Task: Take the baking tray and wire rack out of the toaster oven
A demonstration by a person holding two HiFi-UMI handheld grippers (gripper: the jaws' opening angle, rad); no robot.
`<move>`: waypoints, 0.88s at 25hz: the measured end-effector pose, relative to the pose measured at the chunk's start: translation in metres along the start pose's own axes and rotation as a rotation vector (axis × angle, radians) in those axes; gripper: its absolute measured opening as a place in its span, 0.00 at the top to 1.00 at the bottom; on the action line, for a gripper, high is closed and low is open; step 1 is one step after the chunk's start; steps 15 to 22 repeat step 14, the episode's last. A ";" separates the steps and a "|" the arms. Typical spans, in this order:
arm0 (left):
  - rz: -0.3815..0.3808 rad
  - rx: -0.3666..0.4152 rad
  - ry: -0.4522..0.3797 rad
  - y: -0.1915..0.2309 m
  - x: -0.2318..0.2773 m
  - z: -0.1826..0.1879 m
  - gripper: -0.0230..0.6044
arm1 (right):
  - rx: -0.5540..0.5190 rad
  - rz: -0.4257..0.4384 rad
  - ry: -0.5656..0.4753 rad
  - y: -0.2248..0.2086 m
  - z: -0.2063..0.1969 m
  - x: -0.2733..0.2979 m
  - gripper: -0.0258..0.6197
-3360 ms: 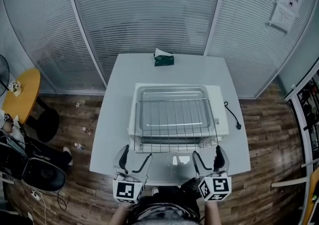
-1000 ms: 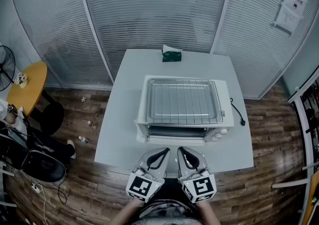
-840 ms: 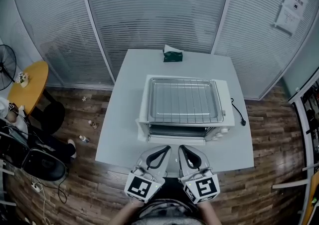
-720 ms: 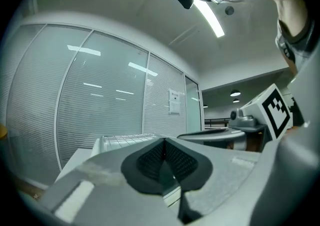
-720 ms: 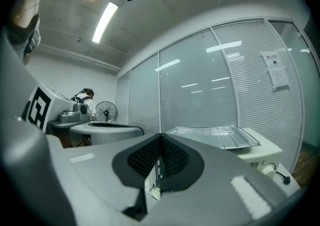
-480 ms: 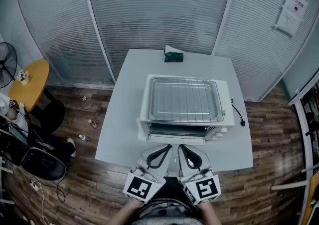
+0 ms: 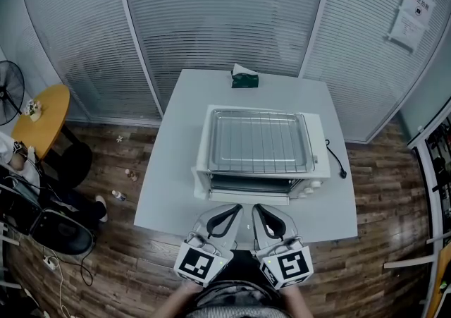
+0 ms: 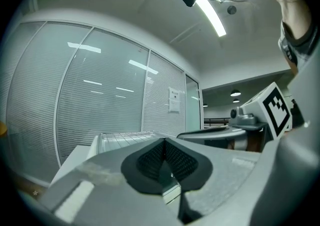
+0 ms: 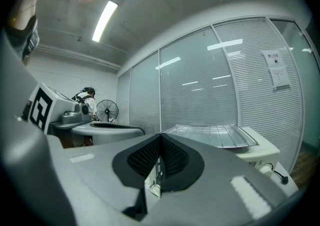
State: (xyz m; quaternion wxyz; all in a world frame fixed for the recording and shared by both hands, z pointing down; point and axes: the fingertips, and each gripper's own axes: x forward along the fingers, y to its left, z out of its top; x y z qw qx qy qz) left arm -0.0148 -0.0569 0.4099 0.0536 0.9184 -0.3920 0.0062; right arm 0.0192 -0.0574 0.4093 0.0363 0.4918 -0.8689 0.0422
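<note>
A white toaster oven (image 7: 320, 158) stands on the white table (image 7: 173, 168). On its top lies the baking tray (image 7: 213, 140) with the wire rack (image 7: 261, 142) resting in it. Its door (image 7: 250, 197) hangs open toward me. Both grippers hover side by side at the table's near edge, in front of the oven. My left gripper (image 7: 233, 209) is shut and empty, and so is my right gripper (image 7: 258, 209). In the left gripper view the tray with the rack (image 8: 122, 137) shows beyond the closed pads. In the right gripper view the tray and rack (image 9: 215, 135) lie ahead at right.
A dark green tissue box (image 7: 244, 78) sits at the table's far edge. The oven's black cord (image 7: 337, 163) trails off to the right. Glass walls with blinds (image 7: 218, 13) close off the back. A yellow round table (image 7: 39, 123), a fan and a seated person are at left.
The wire rack has gone from in front of the oven onto the tray on top. Both grippers have shut, come together and risen slightly in the last second.
</note>
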 end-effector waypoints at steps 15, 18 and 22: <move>0.021 0.020 0.014 0.004 0.005 -0.002 0.96 | 0.003 0.023 0.025 -0.002 -0.002 0.003 0.96; 0.021 0.020 0.014 0.004 0.005 -0.002 0.96 | 0.003 0.023 0.025 -0.002 -0.002 0.003 0.96; 0.021 0.020 0.014 0.004 0.005 -0.002 0.96 | 0.003 0.023 0.025 -0.002 -0.002 0.003 0.96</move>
